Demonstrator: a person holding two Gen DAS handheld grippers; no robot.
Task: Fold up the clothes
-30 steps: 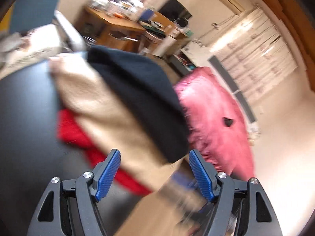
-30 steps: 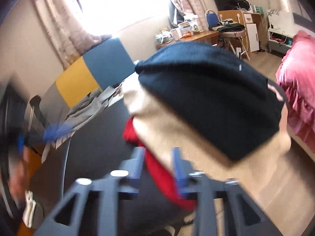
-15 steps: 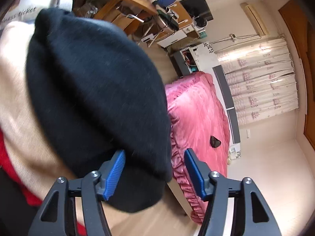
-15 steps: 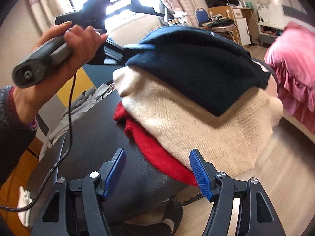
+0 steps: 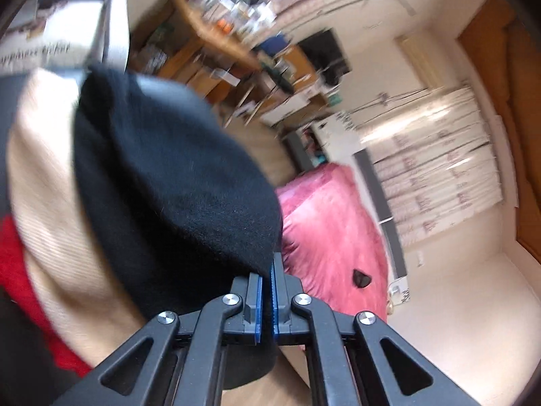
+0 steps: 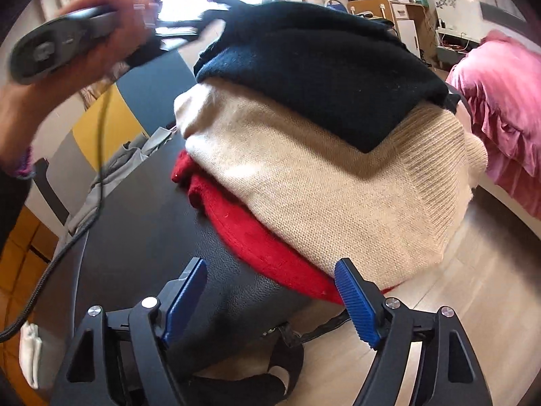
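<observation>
Three knits sit stacked on the dark table (image 6: 142, 237): a red sweater (image 6: 263, 247) at the bottom, a cream sweater (image 6: 338, 196) on it, and a black sweater (image 6: 321, 67) on top, all folded flat-ish. The stack hangs a bit over the table edge, just ahead of the right tool (image 6: 270, 291).

The right tool is spread wide with nothing between its blue pads, hovering right at the near edge of the red layer. The left tool (image 5: 266, 291) is clenched tight, pads nearly touching. The black sweater's edge sits right at its tips, but I can't tell whether any fabric is actually pinched; the picture is blurry there. In the right view a hand (image 6: 84, 50) holds that left tool up over the far side of the pile.

Could be the pile is done and just getting tidied, or the black one is about to come off for another fold; I can't say which. Either way, with knits like this I'd grab a full edge rather than a single loose layer, and steady the stack with the other tool so it doesn't slide off the table.
</observation>
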